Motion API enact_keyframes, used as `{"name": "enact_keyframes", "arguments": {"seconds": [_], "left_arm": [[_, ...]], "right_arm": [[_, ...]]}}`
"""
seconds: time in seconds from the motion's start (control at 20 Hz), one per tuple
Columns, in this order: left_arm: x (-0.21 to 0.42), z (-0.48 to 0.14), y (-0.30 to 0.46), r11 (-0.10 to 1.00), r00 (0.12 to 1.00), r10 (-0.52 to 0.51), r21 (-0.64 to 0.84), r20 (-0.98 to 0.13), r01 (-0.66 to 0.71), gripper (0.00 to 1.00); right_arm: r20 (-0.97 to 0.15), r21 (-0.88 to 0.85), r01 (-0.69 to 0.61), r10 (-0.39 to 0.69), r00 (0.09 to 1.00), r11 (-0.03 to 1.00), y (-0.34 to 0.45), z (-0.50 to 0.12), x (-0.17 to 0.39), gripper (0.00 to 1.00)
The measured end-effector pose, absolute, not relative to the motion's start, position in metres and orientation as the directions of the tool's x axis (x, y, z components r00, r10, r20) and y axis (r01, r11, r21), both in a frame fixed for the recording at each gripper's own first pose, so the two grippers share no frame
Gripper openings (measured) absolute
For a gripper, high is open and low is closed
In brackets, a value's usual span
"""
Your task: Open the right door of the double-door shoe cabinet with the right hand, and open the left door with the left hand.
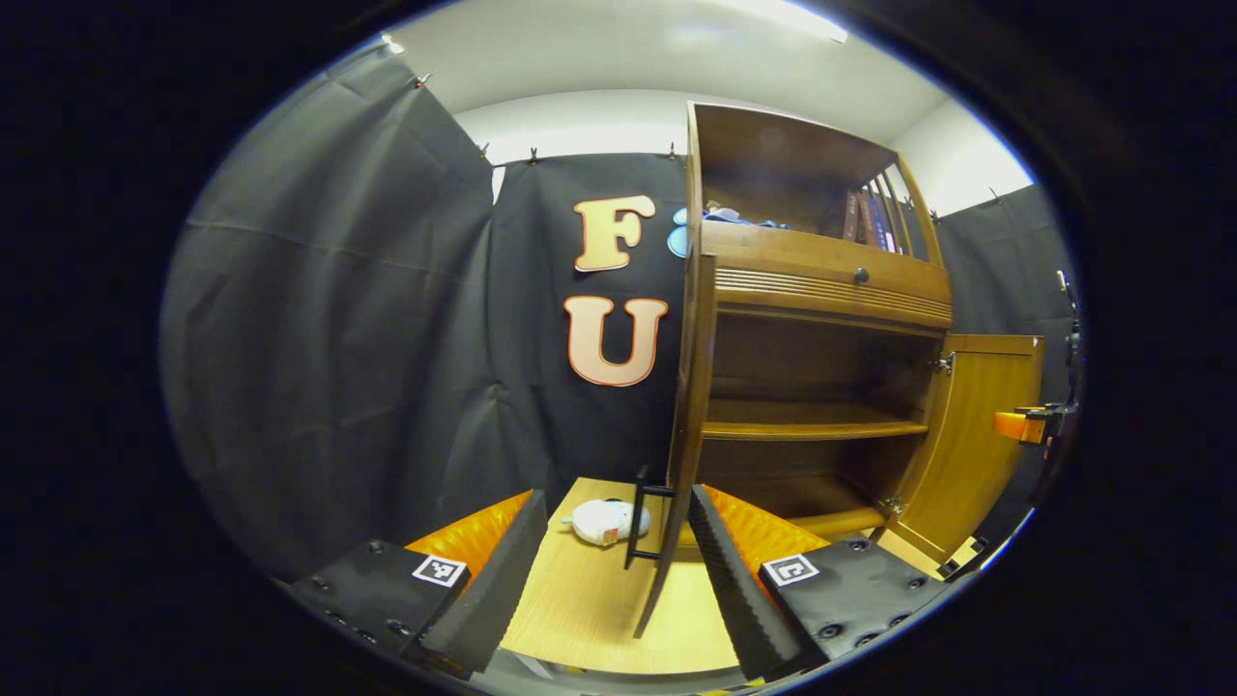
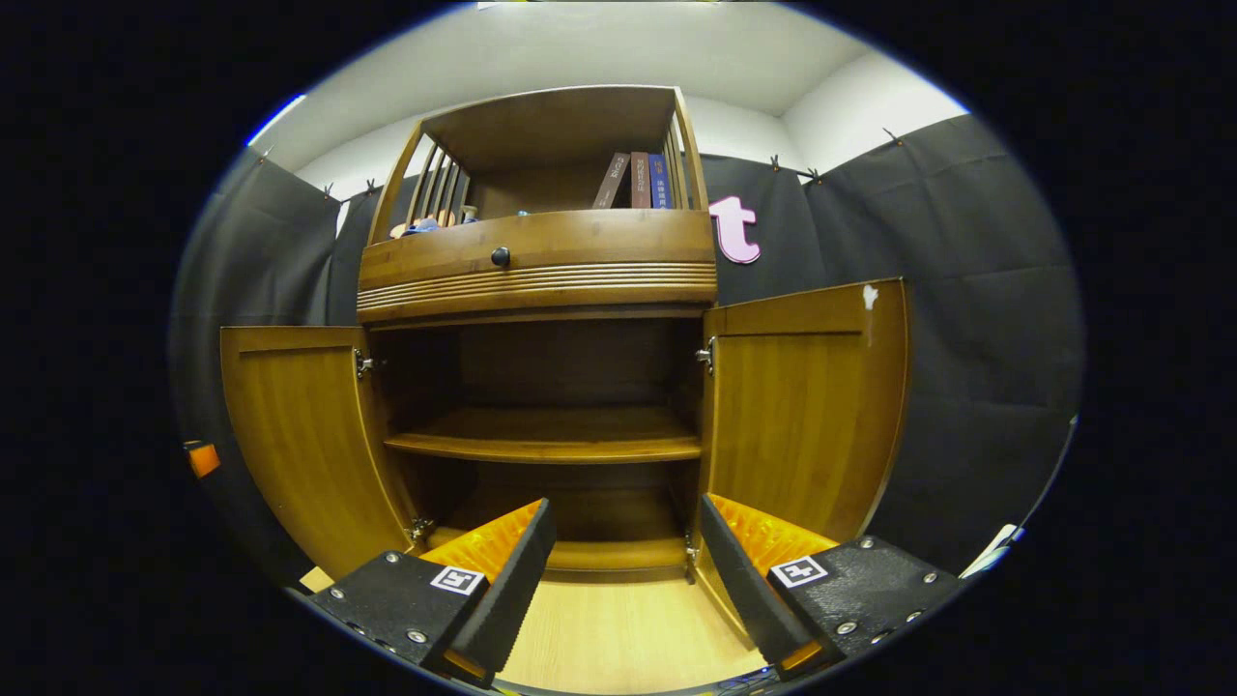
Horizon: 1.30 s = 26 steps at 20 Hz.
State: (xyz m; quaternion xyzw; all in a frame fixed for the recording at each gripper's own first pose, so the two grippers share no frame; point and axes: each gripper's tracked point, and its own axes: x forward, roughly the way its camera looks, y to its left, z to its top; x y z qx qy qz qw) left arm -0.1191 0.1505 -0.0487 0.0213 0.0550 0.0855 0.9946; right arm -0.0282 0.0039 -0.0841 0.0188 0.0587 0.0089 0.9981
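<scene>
The wooden shoe cabinet [image 2: 541, 261] stands with both lower doors swung open. In the right gripper view the left door [image 2: 300, 435] and the right door [image 2: 812, 416] flank two bare shelves. My right gripper [image 2: 626, 541] is open in front of the cabinet's base and holds nothing. In the left gripper view the left door [image 1: 681, 425] shows edge-on, its black handle [image 1: 643, 517] facing left. The door's lower edge and handle lie between the wide-open fingers of my left gripper [image 1: 618, 556], which do not press on them. The right door [image 1: 976, 435] stands open farther off.
A small white object [image 1: 607, 522] lies on the pale wooden floor [image 1: 580, 609] beside the left door. A drawer with a dark knob [image 2: 500, 256] sits above the shelves, and books [image 2: 638, 179] stand on top. Black cloth walls close in on both sides.
</scene>
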Motion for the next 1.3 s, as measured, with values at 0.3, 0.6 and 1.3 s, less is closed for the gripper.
{"name": "enact_keyframes", "arguments": {"seconds": [0.3, 0.6, 1.3], "left_arm": [[-0.097, -0.038, 0.093, 0.996, 0.99, 0.081, 0.03, -0.114, -0.079, 0.92], [-0.066, -0.03, 0.063, 0.999, 0.995, 0.033, 0.007, -0.096, -0.032, 0.92], [-0.03, -0.007, 0.029, 0.998, 0.999, 0.022, 0.057, -0.037, -0.02, 0.94]], "right_arm": [[-0.073, -0.027, 0.021, -0.023, 0.997, 0.999, -0.017, -0.056, -0.039, 0.92], [-0.078, -0.049, 0.058, -0.062, 0.995, 0.997, -0.039, -0.06, -0.051, 0.92], [-0.066, -0.054, 0.137, -0.14, 0.988, 0.989, -0.075, -0.046, -0.069, 0.92]]}}
